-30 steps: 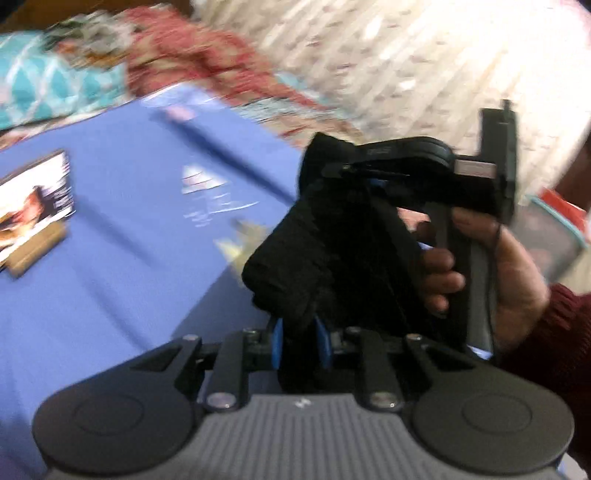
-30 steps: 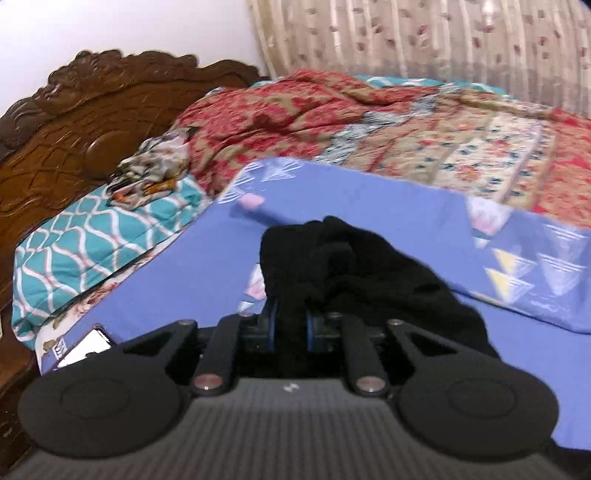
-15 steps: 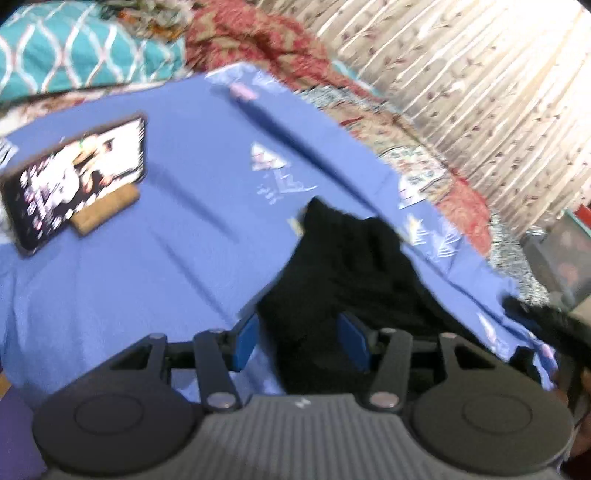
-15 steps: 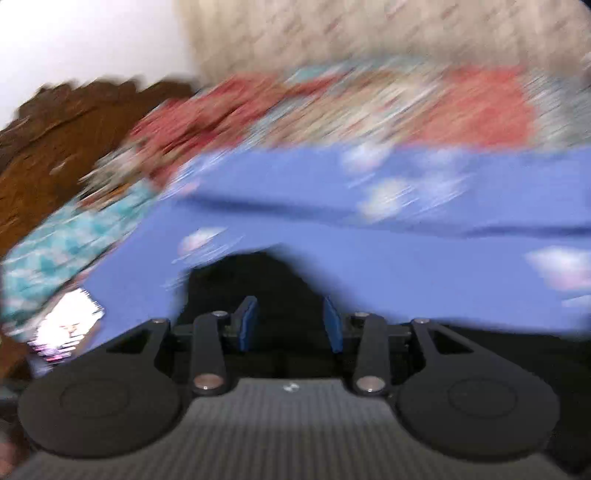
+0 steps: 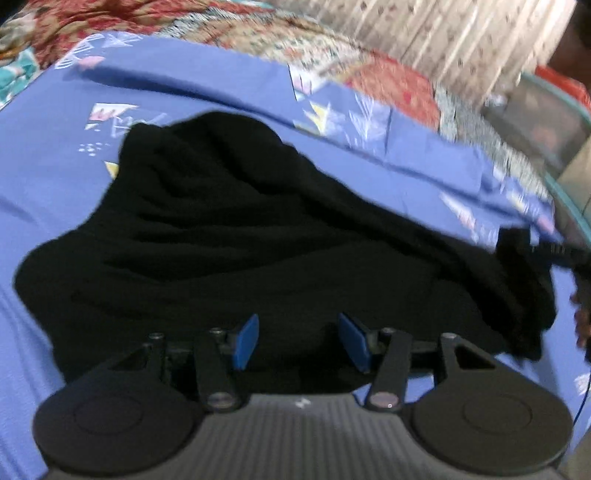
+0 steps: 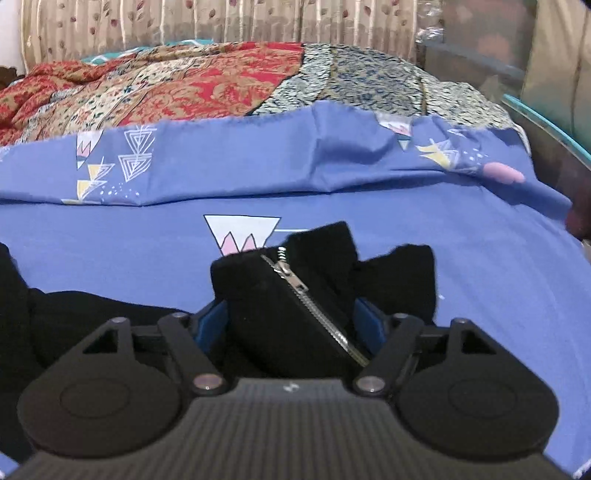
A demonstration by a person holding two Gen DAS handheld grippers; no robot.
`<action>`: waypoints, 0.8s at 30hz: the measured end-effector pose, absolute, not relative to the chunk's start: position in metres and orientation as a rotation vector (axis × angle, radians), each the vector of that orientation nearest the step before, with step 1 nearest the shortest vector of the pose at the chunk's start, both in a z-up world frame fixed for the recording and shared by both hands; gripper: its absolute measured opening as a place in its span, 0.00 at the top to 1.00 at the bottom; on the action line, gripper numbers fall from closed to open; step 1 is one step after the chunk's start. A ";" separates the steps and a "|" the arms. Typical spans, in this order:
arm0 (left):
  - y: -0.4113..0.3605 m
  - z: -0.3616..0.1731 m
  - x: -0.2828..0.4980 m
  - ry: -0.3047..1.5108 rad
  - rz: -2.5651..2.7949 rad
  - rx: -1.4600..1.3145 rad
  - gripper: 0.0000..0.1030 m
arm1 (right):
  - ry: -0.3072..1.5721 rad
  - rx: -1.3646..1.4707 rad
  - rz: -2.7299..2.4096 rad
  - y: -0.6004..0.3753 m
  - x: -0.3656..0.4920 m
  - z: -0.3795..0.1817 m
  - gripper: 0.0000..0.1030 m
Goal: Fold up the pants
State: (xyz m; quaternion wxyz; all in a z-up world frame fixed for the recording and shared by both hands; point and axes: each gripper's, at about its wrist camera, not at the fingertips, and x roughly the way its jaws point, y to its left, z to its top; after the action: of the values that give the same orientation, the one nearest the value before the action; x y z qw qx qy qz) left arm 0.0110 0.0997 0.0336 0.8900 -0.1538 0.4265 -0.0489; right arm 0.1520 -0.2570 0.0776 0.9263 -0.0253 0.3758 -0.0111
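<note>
Beyond both hand-held grippers, a patterned quilt (image 6: 192,81) and a curtain (image 6: 184,18) are seen past the blue bedsheet (image 6: 332,206). Ahead of the spread left hand-held gripper (image 5: 301,341), the black pants (image 5: 240,229) lie heaped on the sheet. The right hand-held gripper (image 6: 291,325) is spread around the zipper (image 6: 306,295) section; its pads were nearer together half a second ago. The phone seen earlier is gone from the left view.

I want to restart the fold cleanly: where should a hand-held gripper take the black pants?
Probably at the zipper end of the black pants, coming in low over the blue sheet. That end stands up in thick folds between the right hand-held gripper pads, whereas the rest lies flat and spread.
</note>
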 end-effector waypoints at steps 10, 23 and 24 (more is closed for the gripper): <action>0.096 0.029 0.010 0.944 -0.049 -0.292 0.51 | 0.485 0.136 -0.254 -0.354 0.166 0.167 0.96; 0.095 0.037 -0.003 0.953 -0.050 -0.331 0.51 | 0.532 0.426 -0.544 -0.505 -0.071 0.128 0.95; 0.097 0.038 -0.003 0.954 -0.054 -0.331 0.51 | 0.560 0.454 -0.553 -0.509 -0.082 0.118 0.92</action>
State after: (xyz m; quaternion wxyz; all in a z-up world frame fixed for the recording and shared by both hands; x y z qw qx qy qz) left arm -0.0031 0.0969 0.0377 0.8748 -0.1585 0.4571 -0.0257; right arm -0.0824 -0.5093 0.1180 0.8986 0.2192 0.2703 -0.2673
